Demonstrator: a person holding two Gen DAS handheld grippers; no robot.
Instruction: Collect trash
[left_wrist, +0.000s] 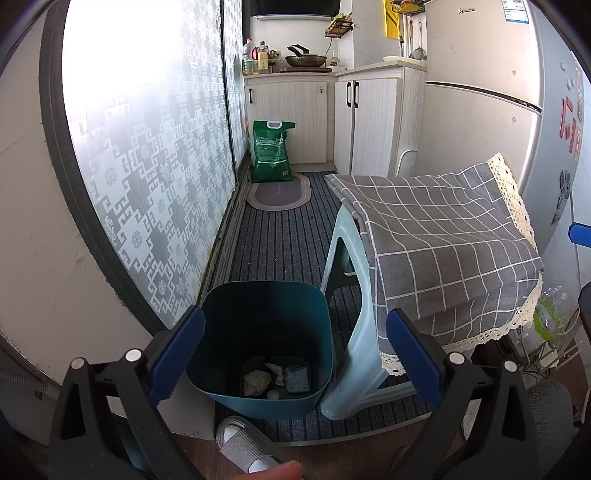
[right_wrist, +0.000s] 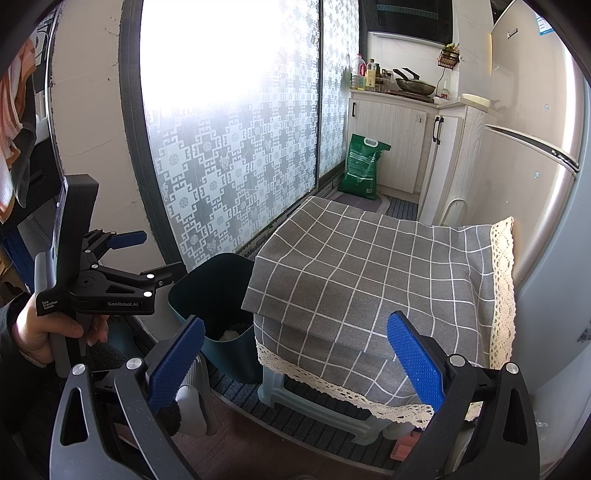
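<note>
A dark teal trash bin (left_wrist: 221, 325) stands on the striped floor mat beside a stool. Crumpled paper (left_wrist: 256, 382), a small white-blue packet (left_wrist: 298, 378) and a bottle cap (left_wrist: 273, 395) lie in its bottom. My left gripper (left_wrist: 295, 354) is open and empty, held above and just in front of the bin. The bin also shows in the right wrist view (right_wrist: 218, 295), with pale trash inside. My right gripper (right_wrist: 295, 362) is open and empty, facing the stool's cloth. The left gripper's body (right_wrist: 122, 284) shows there at left, held in a hand.
A pale green plastic stool (left_wrist: 343, 266) under a grey checked cloth (left_wrist: 443, 236) stands right of the bin. A frosted sliding door (left_wrist: 147, 147) runs along the left. A grey slipper (left_wrist: 243, 443) lies at the mat's near edge. A green sack (left_wrist: 271, 151), cabinets and fridge (left_wrist: 498, 92) stand beyond.
</note>
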